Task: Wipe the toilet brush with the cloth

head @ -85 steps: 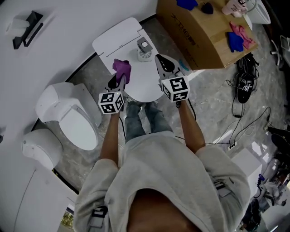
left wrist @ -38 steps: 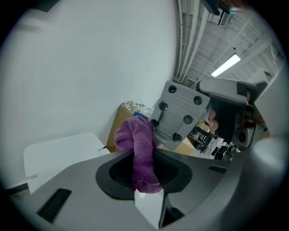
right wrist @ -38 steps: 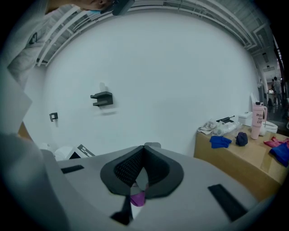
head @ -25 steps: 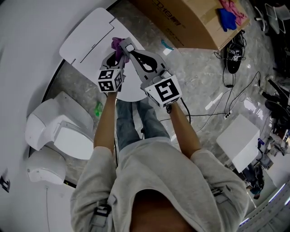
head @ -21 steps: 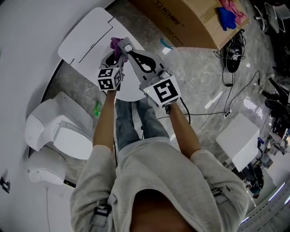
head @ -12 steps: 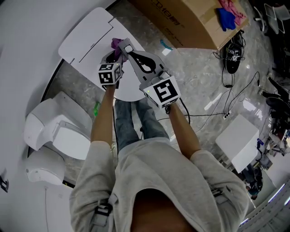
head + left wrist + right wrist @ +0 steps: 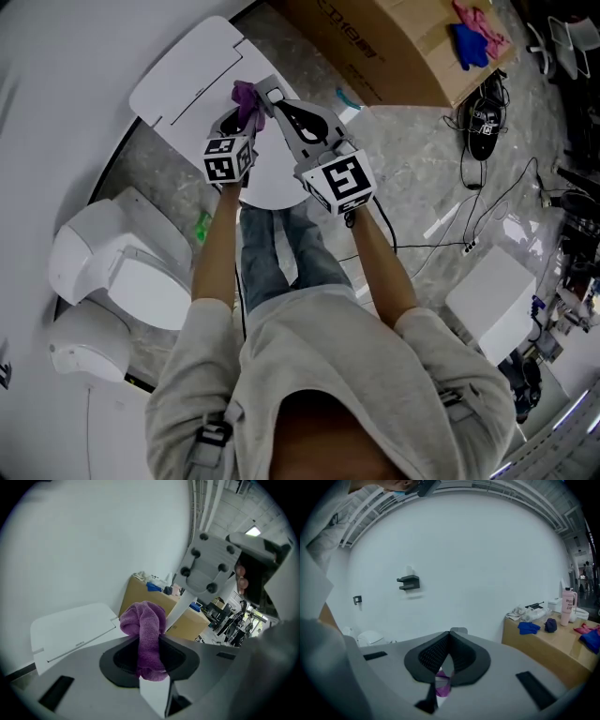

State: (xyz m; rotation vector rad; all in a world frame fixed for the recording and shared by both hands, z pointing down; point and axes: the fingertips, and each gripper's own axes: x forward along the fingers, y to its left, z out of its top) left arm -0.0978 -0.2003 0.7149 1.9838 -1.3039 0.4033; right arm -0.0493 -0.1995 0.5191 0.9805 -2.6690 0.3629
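Item: wiping of a toilet brush, judged to be in progress. Surroundings, by size: white toilet at the person's left; flat white panel ahead; cardboard box beyond, at the right. Right gripper: jaws drawn narrow and clamped on the toilet brush, a slim white shaft held up over the panel; the bristle head is not in view. Left gripper: jaws closed on a bunched purple cloth, whose free top rises above the pads. Relation: the cloth sits at the shaft, seemingly touching its side. Done: both items picked up and brought together. Left: strokes along the shaft; how much is already clean cannot be told.
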